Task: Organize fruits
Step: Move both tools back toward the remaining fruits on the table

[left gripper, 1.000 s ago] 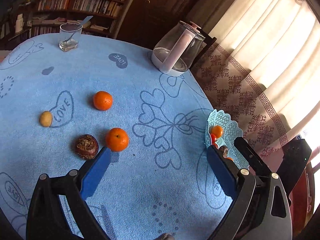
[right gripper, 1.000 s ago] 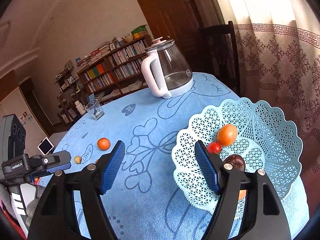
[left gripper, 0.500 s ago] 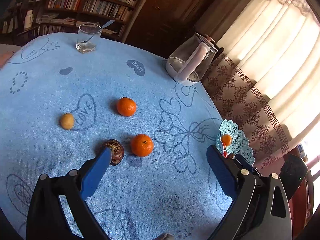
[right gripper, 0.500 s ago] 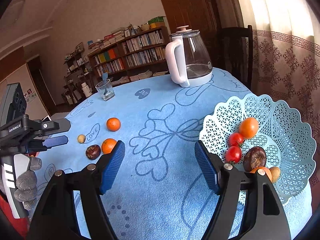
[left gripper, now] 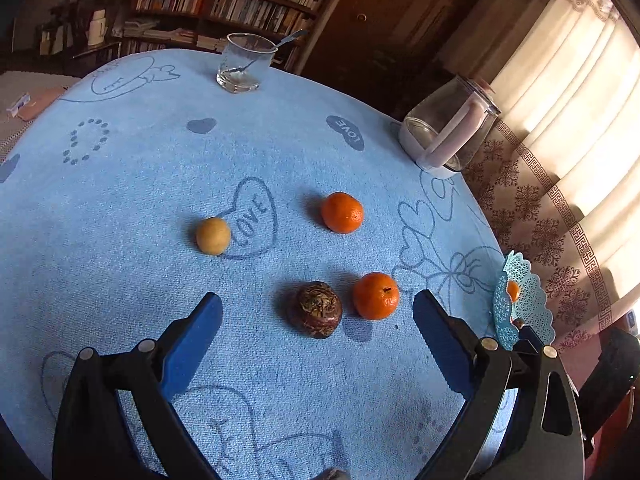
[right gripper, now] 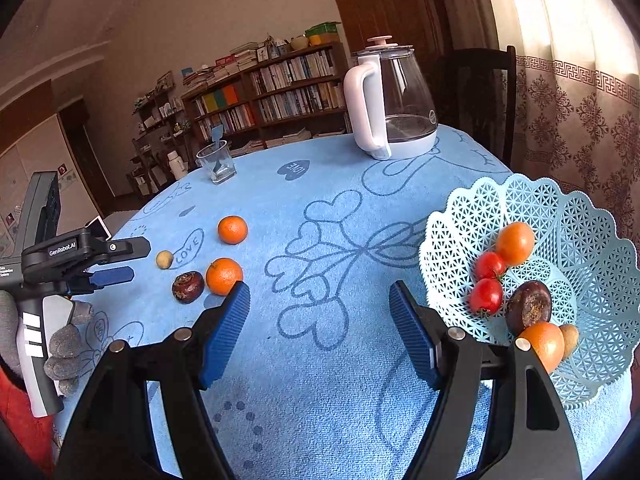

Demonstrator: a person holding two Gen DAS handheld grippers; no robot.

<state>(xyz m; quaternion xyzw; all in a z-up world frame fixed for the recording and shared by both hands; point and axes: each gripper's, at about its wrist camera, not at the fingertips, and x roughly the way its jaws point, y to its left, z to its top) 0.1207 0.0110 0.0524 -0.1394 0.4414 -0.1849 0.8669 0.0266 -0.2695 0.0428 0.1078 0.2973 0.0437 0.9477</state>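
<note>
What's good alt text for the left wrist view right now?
The open left gripper hovers over a blue tablecloth, with a dark brown fruit just ahead of its jaws. An orange lies beside that fruit, another orange and a small yellow fruit farther off.

Tablecloth [left gripper: 120, 208] matt blue terry cloth; basket [right gripper: 592, 240] perforated plastic; kettle [right gripper: 404, 108] clear glass, white plastic handle; tangerines [left gripper: 342, 213] glossy, dimpled.
</note>
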